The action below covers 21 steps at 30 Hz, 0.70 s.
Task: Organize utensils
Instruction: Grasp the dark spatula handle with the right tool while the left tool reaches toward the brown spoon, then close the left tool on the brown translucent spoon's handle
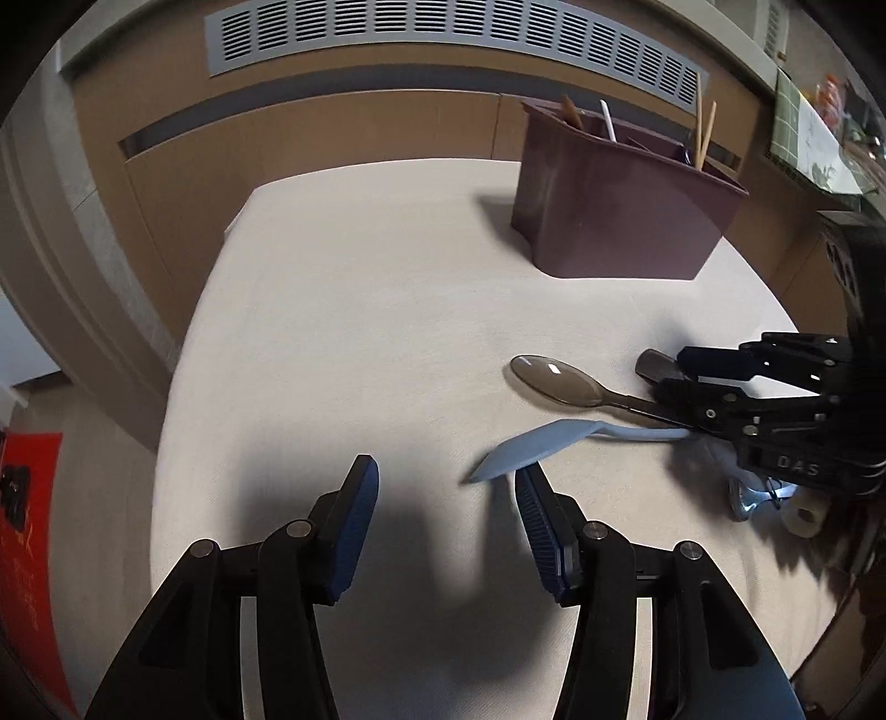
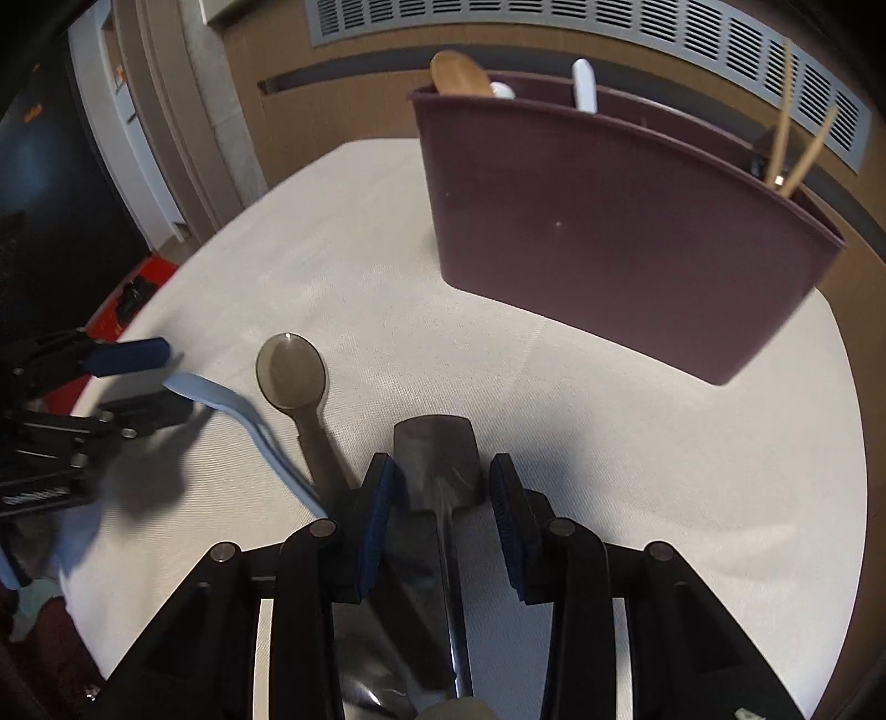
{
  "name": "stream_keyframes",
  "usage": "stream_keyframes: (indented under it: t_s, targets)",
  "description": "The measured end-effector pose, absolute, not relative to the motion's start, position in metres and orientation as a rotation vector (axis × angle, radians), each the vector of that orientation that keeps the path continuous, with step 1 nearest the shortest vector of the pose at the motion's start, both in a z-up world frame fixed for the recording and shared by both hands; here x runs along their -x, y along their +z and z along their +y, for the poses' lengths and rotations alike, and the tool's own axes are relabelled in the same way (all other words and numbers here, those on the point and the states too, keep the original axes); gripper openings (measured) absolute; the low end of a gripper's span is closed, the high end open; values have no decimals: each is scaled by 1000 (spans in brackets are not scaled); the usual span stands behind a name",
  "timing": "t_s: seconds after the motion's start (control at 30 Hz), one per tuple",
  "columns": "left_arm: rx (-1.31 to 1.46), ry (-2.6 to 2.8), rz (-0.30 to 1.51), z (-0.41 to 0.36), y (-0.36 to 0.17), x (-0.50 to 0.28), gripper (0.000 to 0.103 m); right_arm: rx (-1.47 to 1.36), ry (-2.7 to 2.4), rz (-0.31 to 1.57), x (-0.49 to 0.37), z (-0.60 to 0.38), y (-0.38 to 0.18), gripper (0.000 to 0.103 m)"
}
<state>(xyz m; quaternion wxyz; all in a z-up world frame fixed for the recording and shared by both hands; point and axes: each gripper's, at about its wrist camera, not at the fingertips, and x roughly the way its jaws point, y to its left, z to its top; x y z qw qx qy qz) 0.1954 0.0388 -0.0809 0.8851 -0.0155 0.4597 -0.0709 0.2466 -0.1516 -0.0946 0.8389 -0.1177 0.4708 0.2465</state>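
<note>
Item, nearest in the left wrist view: left gripper (image 1: 446, 482), bottom centre, fingers released with bare cloth between the blue pads; the tip of a pale blue spatula (image 1: 529, 446) lies just beside its right pad, seemingly not clasped. Item, right gripper (image 2: 443, 487), bottom centre of its own view: jaws apart, astride a dark flat-bladed utensil (image 2: 434, 459) whose handle runs back under the camera; the pads stand clear of the blade on both sides, so nothing is grasped. Item, mid frame: translucent smoke-brown spoon (image 1: 556, 379), bowl up on the white tablecloth (image 1: 343, 310), handle lying beside the spatula's handle. These three loose pieces look like light, stiff plastic, smooth and likely slippery on the flats; best taken across the narrow neck or handle rather than the broad blade, and the spatula's thin, slightly raised tip may flex or skate if pinched there. Item, farther, upper right: maroon utensil holder (image 2: 609, 238), upright and divided, already containing a wooden spoon (image 2: 459, 72), a white handle (image 2: 584, 86) and chopsticks (image 2: 792, 149). Item, farthest: slatted grey vent (image 1: 443, 33) above brown panelling.
</note>
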Motion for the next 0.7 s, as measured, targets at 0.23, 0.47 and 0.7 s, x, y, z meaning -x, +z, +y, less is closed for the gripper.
stream_keyframes:
  t_s: [0.23, 0.47, 0.7]
  targets:
    - [55, -124, 933, 45, -70, -186, 53, 285, 495, 970, -243, -155, -94, 29]
    - [110, -204, 957, 34, -67, -180, 53, 201, 351, 972, -248, -206, -94, 29]
    - [123, -360, 1016, -14, -71, -178, 53, 139, 285, 943, -231, -249, -89, 29]
